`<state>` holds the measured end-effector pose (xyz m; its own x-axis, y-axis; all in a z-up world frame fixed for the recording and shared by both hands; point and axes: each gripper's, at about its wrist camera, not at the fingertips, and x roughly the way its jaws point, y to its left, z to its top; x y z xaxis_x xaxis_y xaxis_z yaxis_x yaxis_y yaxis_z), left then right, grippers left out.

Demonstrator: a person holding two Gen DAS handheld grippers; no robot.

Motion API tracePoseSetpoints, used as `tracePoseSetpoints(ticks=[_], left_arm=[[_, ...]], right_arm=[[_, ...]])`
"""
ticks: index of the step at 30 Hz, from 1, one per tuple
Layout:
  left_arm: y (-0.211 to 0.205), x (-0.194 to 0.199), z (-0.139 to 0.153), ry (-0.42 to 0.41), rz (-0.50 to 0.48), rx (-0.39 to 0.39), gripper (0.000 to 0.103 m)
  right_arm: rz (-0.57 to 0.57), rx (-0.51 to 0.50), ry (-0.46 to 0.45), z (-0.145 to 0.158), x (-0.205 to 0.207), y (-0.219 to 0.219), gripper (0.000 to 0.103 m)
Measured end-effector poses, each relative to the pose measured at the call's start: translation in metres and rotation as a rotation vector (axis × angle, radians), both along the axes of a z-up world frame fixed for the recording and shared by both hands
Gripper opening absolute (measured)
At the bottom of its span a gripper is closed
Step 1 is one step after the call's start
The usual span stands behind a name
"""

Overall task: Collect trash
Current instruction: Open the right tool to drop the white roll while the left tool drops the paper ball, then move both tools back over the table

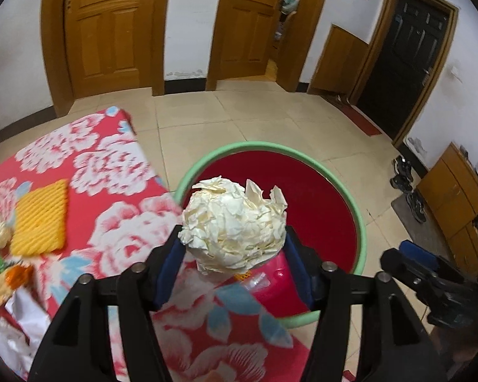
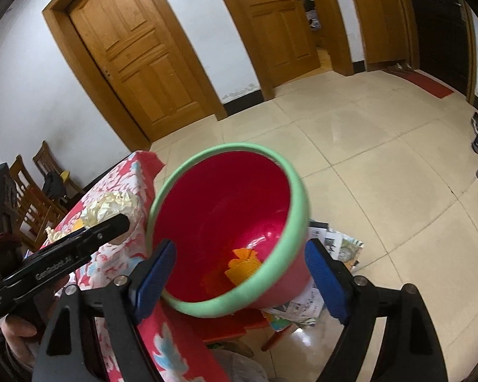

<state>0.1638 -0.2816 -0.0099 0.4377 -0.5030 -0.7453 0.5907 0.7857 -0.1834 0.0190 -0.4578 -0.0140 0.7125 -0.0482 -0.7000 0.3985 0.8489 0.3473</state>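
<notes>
Cream floor tiles (image 2: 382,146) run back to white walls and two panelled wooden doors (image 1: 108,25) across the top of both views. At the left of the left wrist view, a table under a red tablecloth (image 1: 118,165) printed with white flowers carries a yellow ribbed foam sheet (image 1: 39,219), another pale paper wad at the left edge, and blurred scraps in the lower left corner.

Centre frame, the left gripper (image 1: 234,254) has a crumpled ball of cream paper (image 1: 234,222) between its blue pads. Both pads sit against the ball's sides, though how firmly they press I cannot tell. The ball hangs over the near rim of a red bucket with a green rim (image 1: 363,222), which stands just beside the table edge.

From the right wrist view, the right gripper (image 2: 239,273) stands with its jaws wide apart and nothing between the pads; the bucket's near rim shows in the gap beyond them. An orange foam net (image 2: 243,265) lies at the bucket's bottom. Printed papers (image 2: 344,248) lie on the floor just right of the bucket. At the lower left, a hand (image 2: 16,334) holds the other gripper's black body.
</notes>
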Motion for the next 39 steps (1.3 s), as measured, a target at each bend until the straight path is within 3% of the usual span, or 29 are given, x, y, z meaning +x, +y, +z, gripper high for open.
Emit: tracePoseSetpoints(ticks=[3,5,16,28,39], left_arm=[[-0.008,0.002,-0.005,0.011,-0.004,0.009,0.067],[-0.009,0.000,-0.007,-0.001,-0.001,0.010,0.075],[0.007,-0.012,0.006,-0.009,0.006,-0.006,0.075],[0.058,-0.031,0.023,-0.001,0.073,-0.055,0.075],[0.124,-0.040,0.035,-0.034,0.200,-0.057,0.075]], right_arm=[[-0.024,-0.001,0.006,-0.001,-0.007,-0.006,0.085],[-0.034,-0.001,0.007,-0.001,-0.011,-0.009,0.085],[-0.034,0.014,0.000,-0.001,-0.015,-0.008,0.085],[0.006,0.033,-0.020,0.007,-0.020,0.012,0.085],[0.064,0.032,-0.035,0.017,-0.019,0.040,0.085]])
